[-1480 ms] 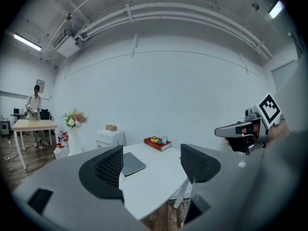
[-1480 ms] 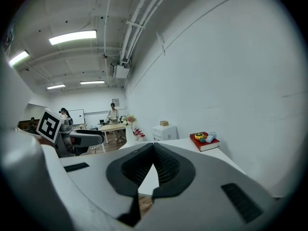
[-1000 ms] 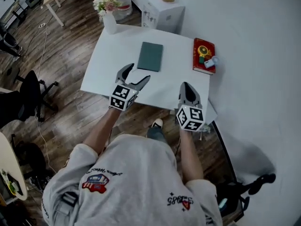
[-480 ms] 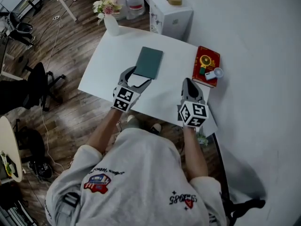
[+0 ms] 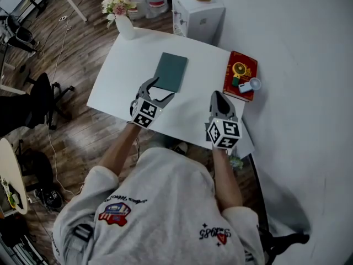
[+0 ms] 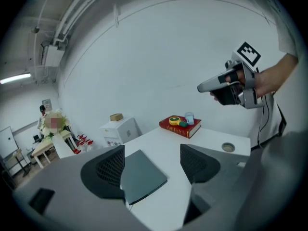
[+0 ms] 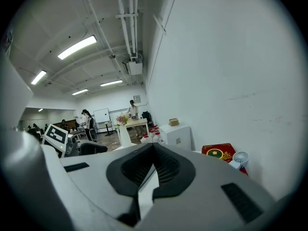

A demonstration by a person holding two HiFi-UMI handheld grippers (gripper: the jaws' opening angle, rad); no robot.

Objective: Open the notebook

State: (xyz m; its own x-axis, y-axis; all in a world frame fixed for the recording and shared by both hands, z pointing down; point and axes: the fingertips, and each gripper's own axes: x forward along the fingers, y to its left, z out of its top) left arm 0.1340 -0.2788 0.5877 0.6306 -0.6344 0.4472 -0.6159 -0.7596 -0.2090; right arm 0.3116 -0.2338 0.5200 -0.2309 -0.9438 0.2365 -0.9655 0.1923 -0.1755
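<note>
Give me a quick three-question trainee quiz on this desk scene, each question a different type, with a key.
1. True or false: the notebook lies closed on the table.
2. Which has its jaws apart? A the left gripper; B the right gripper; C both.
3. Fill in: the small fan rests on the red ____.
Key: 1 true. 2 A; the right gripper is shut and empty. 3 book.

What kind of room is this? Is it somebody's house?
Most likely an office or shared workroom, not a house. There are black office chairs on the wood floor, long strip lights beside bare ceiling pipes, and a whiteboard at the far end.
</note>
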